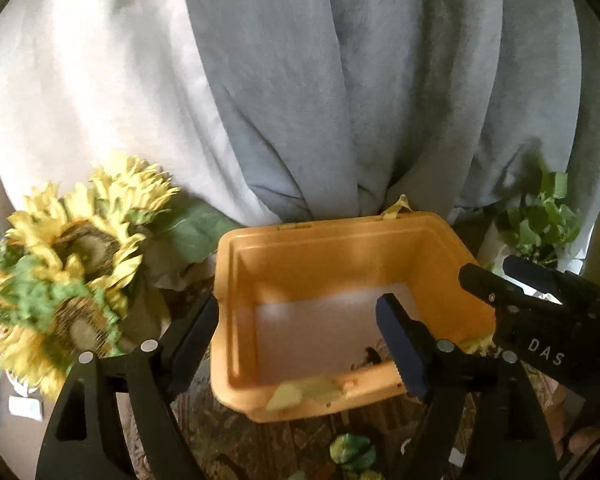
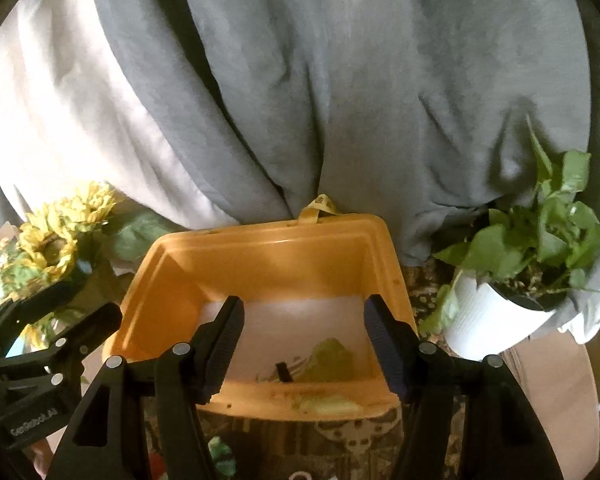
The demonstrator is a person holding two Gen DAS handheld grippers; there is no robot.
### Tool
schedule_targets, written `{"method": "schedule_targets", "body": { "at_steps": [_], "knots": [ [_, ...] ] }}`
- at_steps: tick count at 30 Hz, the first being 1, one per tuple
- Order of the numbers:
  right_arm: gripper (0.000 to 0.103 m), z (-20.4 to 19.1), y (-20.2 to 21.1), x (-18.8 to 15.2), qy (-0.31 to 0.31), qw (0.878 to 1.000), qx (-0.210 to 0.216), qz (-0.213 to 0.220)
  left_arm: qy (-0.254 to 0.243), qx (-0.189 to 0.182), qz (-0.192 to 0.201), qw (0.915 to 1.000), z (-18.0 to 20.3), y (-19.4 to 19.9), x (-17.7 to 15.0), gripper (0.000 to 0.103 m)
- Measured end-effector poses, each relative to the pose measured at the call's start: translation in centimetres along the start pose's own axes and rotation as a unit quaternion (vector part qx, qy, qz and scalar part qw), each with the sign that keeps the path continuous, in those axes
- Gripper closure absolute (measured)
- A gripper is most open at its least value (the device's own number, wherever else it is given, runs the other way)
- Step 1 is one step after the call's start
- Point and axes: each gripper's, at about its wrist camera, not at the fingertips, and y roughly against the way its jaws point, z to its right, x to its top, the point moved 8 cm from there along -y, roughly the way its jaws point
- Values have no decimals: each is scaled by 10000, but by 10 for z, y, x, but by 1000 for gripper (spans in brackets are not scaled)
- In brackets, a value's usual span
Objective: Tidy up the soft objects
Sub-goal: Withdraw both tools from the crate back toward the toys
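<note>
your left gripper [image 1: 300,344] gapes wide astride the rectangular orange plastic bin [image 1: 340,252], frame centre. your right gripper [image 2: 304,344] spread wide over it, nothing held. green soft item [image 2: 332,358] lies inside; fabric sunflower bunch [image 1: 72,248] at left.

We see the yellow bin [image 2: 260,264] open at twelve o'clock; sunflowers [image 2: 52,240] crowd ten, a potted plant [image 2: 520,272] two.
</note>
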Motion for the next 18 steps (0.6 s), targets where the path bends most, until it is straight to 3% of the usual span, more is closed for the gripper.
{"method": "schedule_targets", "body": {
  "at_steps": [5, 11, 18],
  "knots": [
    [33, -10, 25, -10, 27, 10000, 14, 45, 44, 107, 87, 9999, -7, 32, -10, 17],
    [33, -32, 47, -25, 185, 9996, 193, 111, 84, 233, 220, 9995, -20, 65, -28, 14],
    [33, -55, 51, -54, 405, 9983, 407, -25, 140, 347, 61, 9993, -34, 77, -62, 13]
  ]
}}
